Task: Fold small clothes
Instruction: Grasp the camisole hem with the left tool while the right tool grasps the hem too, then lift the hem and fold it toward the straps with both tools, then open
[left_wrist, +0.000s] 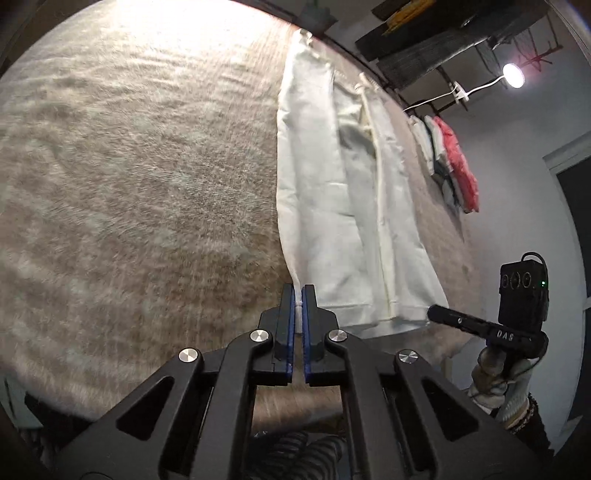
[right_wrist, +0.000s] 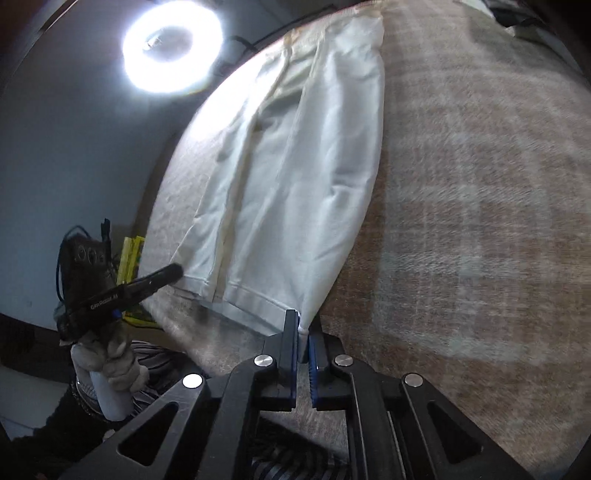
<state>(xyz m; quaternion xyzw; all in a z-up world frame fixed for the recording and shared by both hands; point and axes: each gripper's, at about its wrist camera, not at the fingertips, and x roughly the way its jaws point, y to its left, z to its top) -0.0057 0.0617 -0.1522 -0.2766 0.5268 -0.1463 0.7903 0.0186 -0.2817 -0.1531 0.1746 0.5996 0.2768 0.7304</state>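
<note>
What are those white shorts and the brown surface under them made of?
Shorts: soft matte woven or knit cloth, probably cotton; it creases and has stitched hems. Surface: fuzzy, napped fabric like a plush blanket, streaked pile visible. Gripper pads: blue, likely rubber.

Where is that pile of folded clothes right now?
In the left wrist view, the folded stack sits at the fuzzy blanket's far right edge, beyond the white shorts.

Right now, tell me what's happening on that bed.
A person is folding a pair of white shorts laid on a beige fuzzy blanket, holding a claw in each hand. The left claw is shut on one hem corner and the right claw is shut on the other, so both bottom corners are pinched. The waistband lies at the far end. A stack of folded clothes sits further along the blanket.
</note>
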